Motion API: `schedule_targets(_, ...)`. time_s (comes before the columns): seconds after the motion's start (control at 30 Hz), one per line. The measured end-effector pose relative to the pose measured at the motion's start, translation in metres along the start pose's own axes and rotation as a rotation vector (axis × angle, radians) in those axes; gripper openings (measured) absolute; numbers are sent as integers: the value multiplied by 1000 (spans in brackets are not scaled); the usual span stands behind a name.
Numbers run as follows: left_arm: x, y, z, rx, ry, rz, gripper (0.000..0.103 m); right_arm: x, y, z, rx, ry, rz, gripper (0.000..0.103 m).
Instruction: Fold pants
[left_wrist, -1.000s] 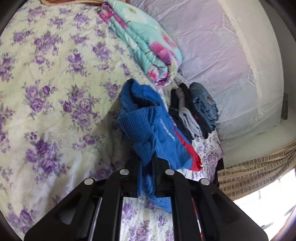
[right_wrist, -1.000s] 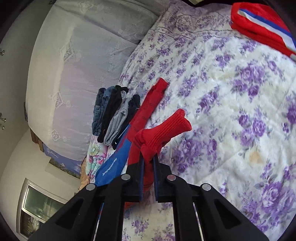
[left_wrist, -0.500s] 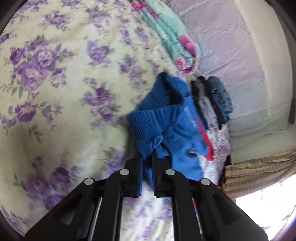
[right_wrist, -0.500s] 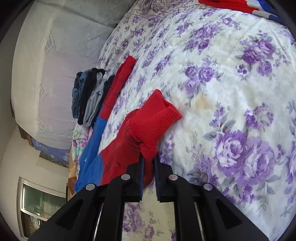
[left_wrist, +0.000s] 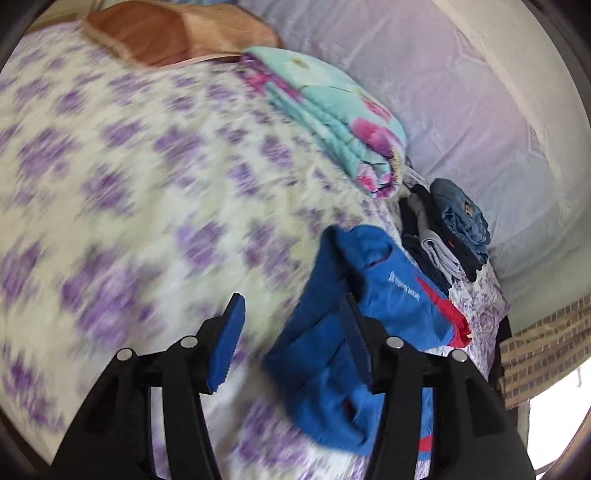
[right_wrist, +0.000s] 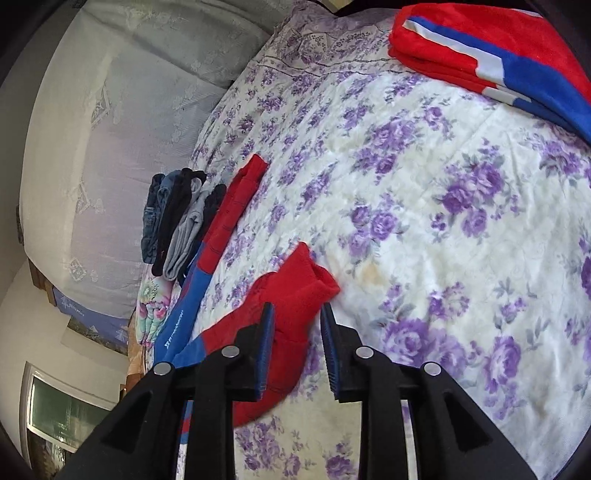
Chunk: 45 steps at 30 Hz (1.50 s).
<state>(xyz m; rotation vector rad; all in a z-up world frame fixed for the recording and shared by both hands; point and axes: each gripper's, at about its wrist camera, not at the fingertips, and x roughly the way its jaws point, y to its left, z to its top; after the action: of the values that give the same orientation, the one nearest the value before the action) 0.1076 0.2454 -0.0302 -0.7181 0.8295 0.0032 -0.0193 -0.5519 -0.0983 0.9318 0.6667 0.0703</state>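
Currently listed, with the flowered bedspread as reference:

Item 1, pants: blue and red, lying on the bedspread near its edge. Blue cuff end bunched and doubled over in the left wrist view; red cuff end likewise laid back on itself in the right wrist view. Judged: one fold made by bringing the cuffs over; the cloth is rumpled, so smoothing and at least one more fold appear to remain.

Item 2, left gripper: jaws about half apart, just been opening; the blue cloth lies between and under them, not pinched.

Item 3, right gripper: jaws partly apart, just been opening; the red cuff sits between them, pads clear of it as far as can be seen.

Item 4, stack of folded clothes: dark, grey and denim, just beside the pants at the bedspread's edge; little spare room on that side.

Item 5, rolled floral quilt: on the bedspread, near the stack.

Item 6, red, white and blue folded cloth: far corner of the bedspread, well apart from the pants.
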Motion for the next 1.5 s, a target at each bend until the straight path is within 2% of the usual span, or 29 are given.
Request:
schedule_targets(0.07, 27, -23, 18, 62, 39, -18, 56, 4, 11, -1, -24, 6, 1, 40)
schedule_targets(0.17, 77, -48, 41, 121, 107, -8, 56, 12, 21, -4, -44, 36, 3, 40)
schedule_targets(0.27, 113, -52, 52, 137, 157, 7, 56, 14, 28, -3, -55, 39, -5, 40)
schedule_targets(0.4, 145, -50, 58, 151, 212, 5, 56, 23, 40, 6, -75, 42, -25, 41)
schedule_targets(0.53, 164, -54, 60, 163, 246, -40, 55, 39, 57, 16, -107, 56, -23, 41)
schedule_targets(0.57, 170, -55, 61, 166, 258, -54, 54, 44, 61, 19, -112, 60, -19, 41)
schedule_targets(0.6, 173, -56, 61, 166, 265, -62, 49, 50, 66, 22, -120, 65, -15, 41)
schedule_targets(0.7, 177, -55, 61, 163, 251, -74, 42, 68, 78, 37, -153, 65, -25, 41)
schedule_targets(0.9, 171, -48, 66, 122, 180, -117, 39, 119, 92, 94, -139, 68, -40, 41)
schedule_targets(1.1, 179, -54, 88, 106, 154, -99, 39, 197, 80, 157, 5, 125, -52, 41)
schedule_targets(1.23, 195, -50, 88, 91, 159, -83, 39, 240, 71, 175, 75, 149, -53, 41)
schedule_targets(1.43, 198, -42, 86, 71, 168, -114, 39, 277, 80, 178, 42, 164, -86, 43)
schedule_targets(1.47, 199, -43, 86, 74, 167, -113, 39, 279, 82, 177, 17, 158, -102, 39)
schedule_targets(1.5, 199, -42, 86, 72, 167, -115, 39, 279, 84, 176, -14, 147, -118, 21)
